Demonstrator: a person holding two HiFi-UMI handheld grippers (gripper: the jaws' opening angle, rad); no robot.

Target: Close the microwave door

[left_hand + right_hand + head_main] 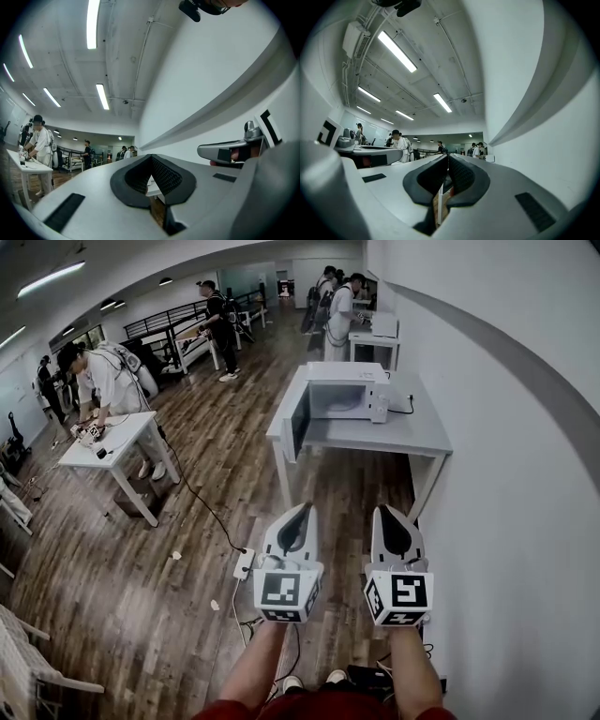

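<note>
A white microwave (pixel 345 390) stands on a grey table (pixel 412 435) against the right wall, a few steps ahead of me. Its dark-glass door (pixel 298 422) is swung open to the left, showing the pale cavity. My left gripper (pixel 304 510) and right gripper (pixel 385 511) are held side by side in front of me, well short of the table, pointing toward it. Both are shut with nothing between the jaws. In the left gripper view the left gripper's (pixel 151 158) pads meet; the right gripper's (pixel 446 158) pads meet in the right gripper view too.
A white wall (pixel 525 484) runs along the right. A power strip (pixel 244 563) and cable lie on the wooden floor ahead left. A person (pixel 108 381) works at a white table (pixel 112 442) on the left. More people and desks are at the far end.
</note>
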